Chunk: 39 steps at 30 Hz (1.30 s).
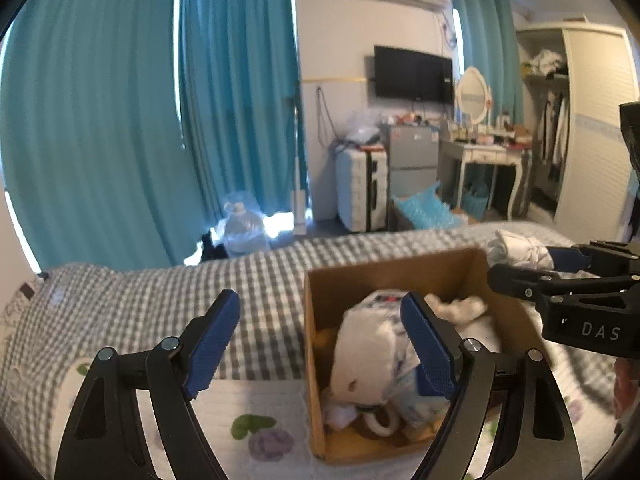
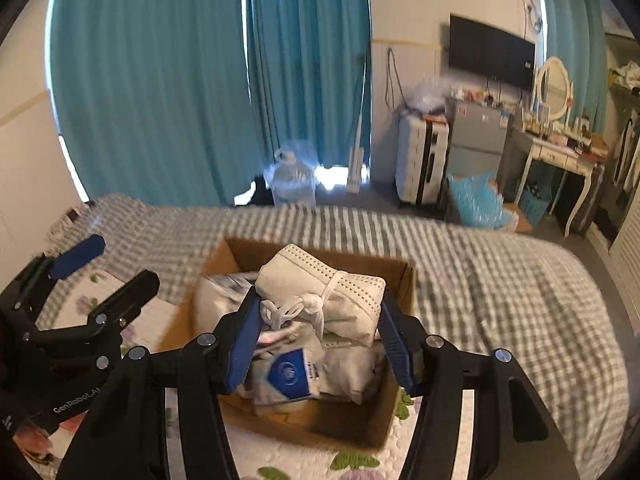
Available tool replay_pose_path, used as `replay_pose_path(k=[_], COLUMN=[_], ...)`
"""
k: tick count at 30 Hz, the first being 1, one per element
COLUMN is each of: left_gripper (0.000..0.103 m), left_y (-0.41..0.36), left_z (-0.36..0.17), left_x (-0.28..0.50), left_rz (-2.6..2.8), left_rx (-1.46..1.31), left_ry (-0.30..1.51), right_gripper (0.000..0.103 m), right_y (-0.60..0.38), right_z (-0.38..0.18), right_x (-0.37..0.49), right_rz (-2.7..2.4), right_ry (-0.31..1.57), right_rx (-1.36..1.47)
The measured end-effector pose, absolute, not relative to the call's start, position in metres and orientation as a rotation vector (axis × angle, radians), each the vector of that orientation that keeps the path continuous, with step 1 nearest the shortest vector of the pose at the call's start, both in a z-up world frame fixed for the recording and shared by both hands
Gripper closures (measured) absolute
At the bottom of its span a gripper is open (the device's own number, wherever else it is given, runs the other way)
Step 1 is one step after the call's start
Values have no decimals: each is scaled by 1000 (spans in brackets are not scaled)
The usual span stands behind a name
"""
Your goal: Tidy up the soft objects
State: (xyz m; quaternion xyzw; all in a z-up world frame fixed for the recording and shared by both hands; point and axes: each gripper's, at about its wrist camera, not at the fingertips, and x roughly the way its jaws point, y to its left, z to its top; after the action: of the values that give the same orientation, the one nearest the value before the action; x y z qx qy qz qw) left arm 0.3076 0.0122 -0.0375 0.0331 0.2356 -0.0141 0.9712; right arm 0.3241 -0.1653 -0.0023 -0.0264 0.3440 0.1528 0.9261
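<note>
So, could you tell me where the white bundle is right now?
The white bundle sits clamped in the right gripper, just above the cardboard box on the bed.

Daylight leaks through the gaps and under the hem of the teal curtains (image 1: 120,120), glaring white at the floor beyond the jaws. The room is fairly dim and bluish. Straight lines bow near the dark round edges. The checked bed (image 2: 500,280) looks smeared, the far wall soft.

A lived-in home bedroom is shown: a checked bed (image 1: 260,280), teal curtains (image 1: 100,120), wall television (image 1: 413,74), vanity mirror (image 1: 473,94), open wardrobe (image 1: 592,120).
</note>
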Motion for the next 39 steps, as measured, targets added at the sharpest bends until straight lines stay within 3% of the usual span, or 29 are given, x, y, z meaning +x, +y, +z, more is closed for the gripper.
replay_pose_path(k=[3, 7, 14, 21, 27, 30, 39], left_gripper=[19, 19, 19, 19, 19, 19, 19], left_y=[16, 13, 7, 10, 14, 9, 24], left_z=[-57, -62, -27, 85, 167, 184, 156], left_x=[317, 322, 296, 213, 126, 89, 37], left_rz=[-36, -44, -32, -20, -39, -13, 11], left_rx=[55, 48, 39, 10, 4, 44, 1], left_ry=[492, 498, 475, 311, 127, 68, -13], right_gripper=[45, 21, 21, 20, 7, 0, 0], right_y=[-169, -175, -183, -185, -190, -191, -199], right_z=[-29, -41, 2, 118, 209, 229, 209], right_x=[338, 344, 315, 233, 132, 88, 17], right_rz=[314, 304, 268, 262, 261, 252, 276], right_ry=[724, 722, 660, 488, 314, 233, 119], right_rx=[-46, -29, -30, -66, -67, -67, -10])
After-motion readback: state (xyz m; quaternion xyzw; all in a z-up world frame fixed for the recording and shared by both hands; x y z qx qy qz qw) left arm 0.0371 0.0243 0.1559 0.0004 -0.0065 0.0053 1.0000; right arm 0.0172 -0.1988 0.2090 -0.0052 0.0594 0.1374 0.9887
